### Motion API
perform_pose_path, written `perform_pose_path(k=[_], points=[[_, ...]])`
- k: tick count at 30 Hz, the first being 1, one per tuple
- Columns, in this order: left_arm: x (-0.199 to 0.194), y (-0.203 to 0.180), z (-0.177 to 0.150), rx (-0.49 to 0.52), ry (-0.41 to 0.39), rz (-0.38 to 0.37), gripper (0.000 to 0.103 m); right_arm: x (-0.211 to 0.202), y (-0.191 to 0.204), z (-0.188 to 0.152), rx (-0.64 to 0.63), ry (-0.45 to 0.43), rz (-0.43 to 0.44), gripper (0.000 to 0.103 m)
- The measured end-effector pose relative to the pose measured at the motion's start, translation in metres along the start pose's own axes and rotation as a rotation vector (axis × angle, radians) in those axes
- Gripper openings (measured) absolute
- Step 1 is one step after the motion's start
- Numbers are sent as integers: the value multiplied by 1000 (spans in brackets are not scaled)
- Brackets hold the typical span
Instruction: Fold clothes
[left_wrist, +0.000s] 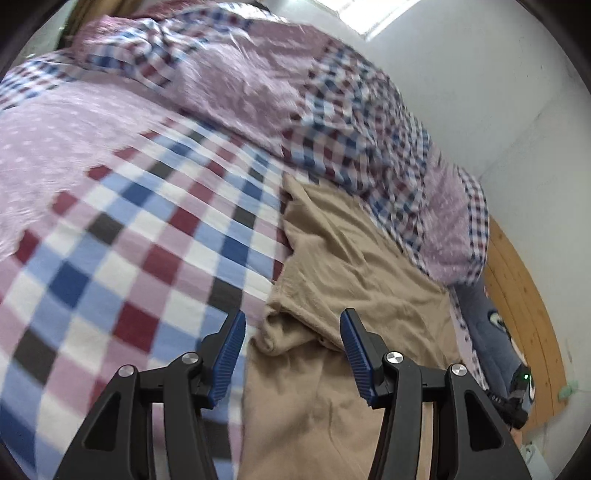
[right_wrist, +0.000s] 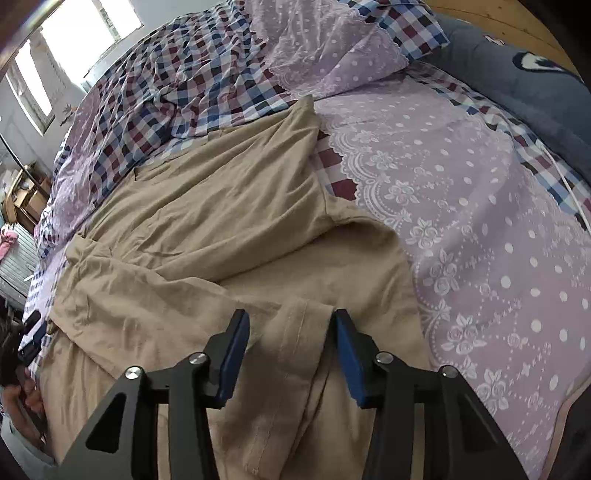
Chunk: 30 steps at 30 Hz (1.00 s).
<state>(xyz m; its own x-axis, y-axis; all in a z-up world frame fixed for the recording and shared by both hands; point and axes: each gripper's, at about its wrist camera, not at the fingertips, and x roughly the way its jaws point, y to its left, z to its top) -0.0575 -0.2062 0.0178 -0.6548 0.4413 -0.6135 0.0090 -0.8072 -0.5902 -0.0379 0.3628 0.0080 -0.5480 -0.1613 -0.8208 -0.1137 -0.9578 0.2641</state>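
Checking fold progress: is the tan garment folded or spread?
Partly folded: tan garment lies rumpled, one flap doubled over across its middle; not a neat stack.

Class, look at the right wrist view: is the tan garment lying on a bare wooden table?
No. The tan garment lies spread on a bed sheet printed with lilac dots and lace, beside a crumpled checked quilt.

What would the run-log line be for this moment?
task: fold clothes | item: tan cotton garment spread on checked purple bedspread | left gripper: open above garment edge | right gripper: open, stitched hem between pads, ungripped
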Motion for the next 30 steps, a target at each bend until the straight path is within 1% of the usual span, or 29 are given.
perform_pose_path(k=[1,2,3,5,6,8,12,15,17,20,24,27,29,30], points=[[6,0,2,4,11,0,57,1,-1,1,4,-1,3,38],[13,2,4,-1,25,4,57,2,-3,1,8,0,0,25],[20,3,7,-9,40,3,56,1,-3,2,5,-4,-1,18],[29,4,9,-20,55,-15,55,-1,-4,4,-1,-12,-4,9],[32,4,10,-27,61,-21,40,-5,-1,5,-15,-27,-8,6],[35,6,10,-45,71,-30,9,-14,6,9,-36,-57,-21,5],[32,3,8,-25,47,-32,8,-34,22,25,-90,-108,-53,5],[29,3,7,-26,27,-18,8,-47,36,42,-133,-149,-78,5],[28,4,7,-33,16,-10,7,-59,44,55,-145,-192,-87,5],[24,5,6,-38,-5,-5,7,-70,56,70,-166,-237,-89,5],[16,2,4,-42,-49,-7,7,-92,72,85,-180,-319,-62,5],[9,1,1,-44,-104,4,7,-90,95,106,-224,-315,-59,5],[8,4,1,-60,-110,14,7,-80,111,119,-261,-287,-76,5],[9,6,1,-70,-110,18,7,-79,120,125,-280,-295,-85,5]])
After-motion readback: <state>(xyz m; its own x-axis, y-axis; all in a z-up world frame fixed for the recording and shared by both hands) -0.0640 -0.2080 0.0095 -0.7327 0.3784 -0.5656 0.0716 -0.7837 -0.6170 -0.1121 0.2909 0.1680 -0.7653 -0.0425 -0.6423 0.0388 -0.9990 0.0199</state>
